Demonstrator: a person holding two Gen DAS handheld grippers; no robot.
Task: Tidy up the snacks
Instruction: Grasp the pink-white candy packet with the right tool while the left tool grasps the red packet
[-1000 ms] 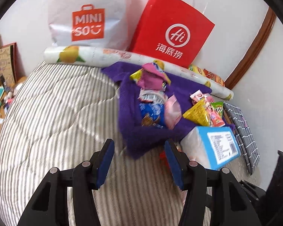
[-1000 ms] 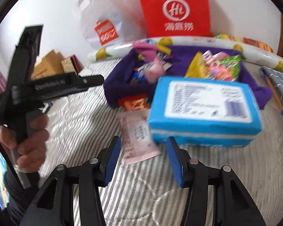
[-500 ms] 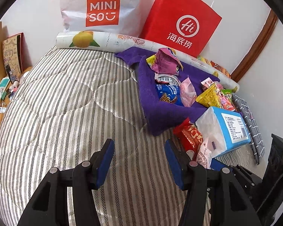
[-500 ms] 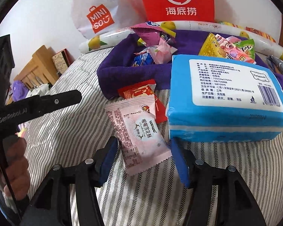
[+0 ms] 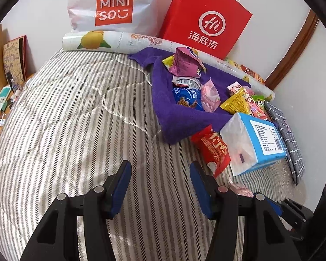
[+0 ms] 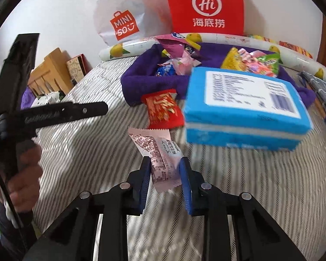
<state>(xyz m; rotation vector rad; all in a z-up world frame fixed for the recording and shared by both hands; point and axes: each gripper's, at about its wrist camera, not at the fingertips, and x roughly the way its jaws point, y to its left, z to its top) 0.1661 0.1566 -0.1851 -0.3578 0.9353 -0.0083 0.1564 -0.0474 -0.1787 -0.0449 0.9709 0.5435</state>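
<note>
My right gripper (image 6: 165, 163) is shut on a pale pink snack packet (image 6: 156, 150), which stands pinched on edge between the blue pads just above the striped mattress (image 6: 228, 184). Beyond it lie a red snack packet (image 6: 163, 111) and a blue tissue pack (image 6: 245, 106). Behind those, a purple towel (image 6: 141, 80) holds several snacks. My left gripper (image 5: 159, 167) is open over bare mattress, nothing between its fingers. The red packet (image 5: 213, 150) and the tissue pack (image 5: 258, 139) sit to its right, and the towel (image 5: 178, 117) lies ahead of it.
A white Miniso bag (image 5: 113, 6) and a red paper bag (image 5: 206, 19) lean on the wall behind a lemon-print roll (image 5: 119, 40). A grey checked cloth (image 5: 289, 139) lies at the right edge. Wooden furniture (image 6: 47, 74) stands to the left. A hand (image 6: 24, 174) holds the left gripper's handle.
The right gripper's jaws have closed on the pink packet, which lay flat between open fingers and now stands pinched on edge. The left gripper has stayed open and shifted slightly.
</note>
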